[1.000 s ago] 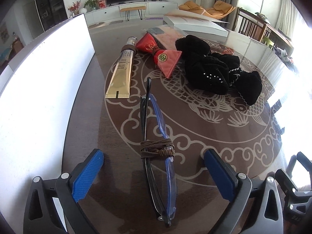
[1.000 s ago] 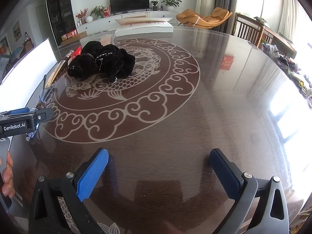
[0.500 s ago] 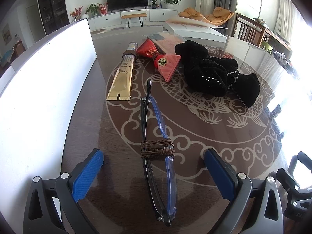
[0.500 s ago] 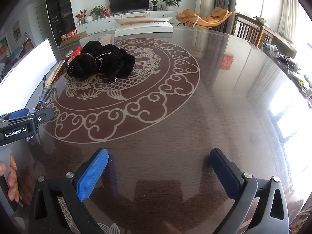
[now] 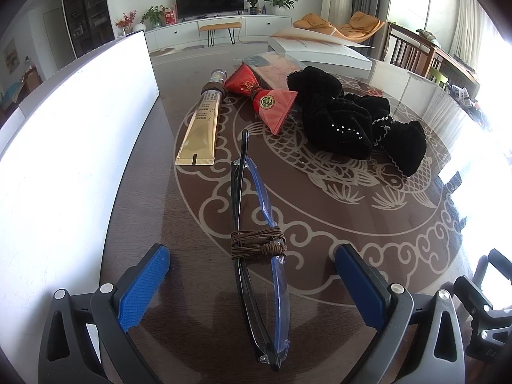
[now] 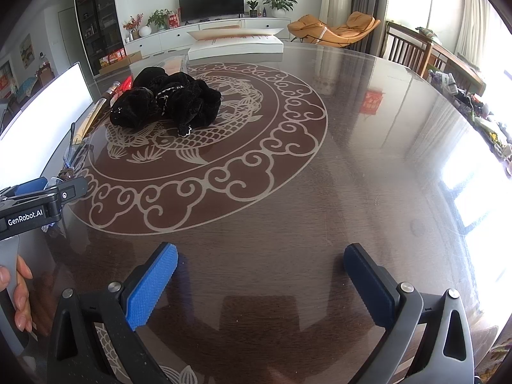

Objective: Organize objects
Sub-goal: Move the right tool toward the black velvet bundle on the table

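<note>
The folded glasses (image 5: 256, 249) lie flat on the bench (image 5: 320, 230) directly ahead of your left gripper (image 5: 252, 284), running lengthwise away from you with the near end reaching in between its blue pads (image 5: 144, 288). A brown cord (image 5: 257, 243) is wound around the middle of the frame. Your left gripper stands wide, one pad on each side of the glasses and neither touching them.

Past the far tip of the glasses, a gold tube (image 5: 201, 128) lies just to the left, with a red fan-shaped packet (image 5: 265, 102) beside its cap end. To the right of those sits a heap of black cloth (image 5: 345, 124) on the fish pattern in the bench. A white board (image 5: 64, 160) stands along the left edge.

Your right gripper (image 6: 262, 284) is also spread wide and holds nothing, hovering over bare bench well to the right of everything. In its view the black cloth (image 6: 166, 99) lies far ahead on the left.
</note>
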{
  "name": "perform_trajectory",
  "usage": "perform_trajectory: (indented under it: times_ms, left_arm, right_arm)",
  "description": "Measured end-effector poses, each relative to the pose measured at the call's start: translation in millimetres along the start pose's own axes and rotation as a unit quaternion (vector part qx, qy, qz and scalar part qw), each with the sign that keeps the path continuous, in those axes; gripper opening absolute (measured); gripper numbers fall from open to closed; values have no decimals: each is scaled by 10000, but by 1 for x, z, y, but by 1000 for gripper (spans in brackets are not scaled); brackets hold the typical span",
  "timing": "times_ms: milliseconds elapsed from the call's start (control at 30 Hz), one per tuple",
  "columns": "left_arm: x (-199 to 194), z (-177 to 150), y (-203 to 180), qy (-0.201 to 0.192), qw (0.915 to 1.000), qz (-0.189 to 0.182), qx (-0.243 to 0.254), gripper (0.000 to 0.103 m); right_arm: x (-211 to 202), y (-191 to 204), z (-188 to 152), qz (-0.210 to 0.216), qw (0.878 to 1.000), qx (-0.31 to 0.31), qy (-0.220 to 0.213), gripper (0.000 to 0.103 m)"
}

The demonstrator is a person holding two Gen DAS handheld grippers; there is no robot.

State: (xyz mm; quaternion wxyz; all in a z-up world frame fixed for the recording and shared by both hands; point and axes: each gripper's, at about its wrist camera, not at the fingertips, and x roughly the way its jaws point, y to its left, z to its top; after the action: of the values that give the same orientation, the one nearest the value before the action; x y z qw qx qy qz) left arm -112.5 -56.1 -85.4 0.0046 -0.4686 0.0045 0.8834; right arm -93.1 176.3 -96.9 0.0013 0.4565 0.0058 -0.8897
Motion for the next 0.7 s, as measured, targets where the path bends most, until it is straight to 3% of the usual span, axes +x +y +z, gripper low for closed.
perform_trajectory:
  times_ms: [700]
  left_arm:
    - [-1, -3, 1, -4, 10000, -1, 0, 103]
  right_arm:
    - [0, 0, 0, 1, 10000, -4, 1, 103]
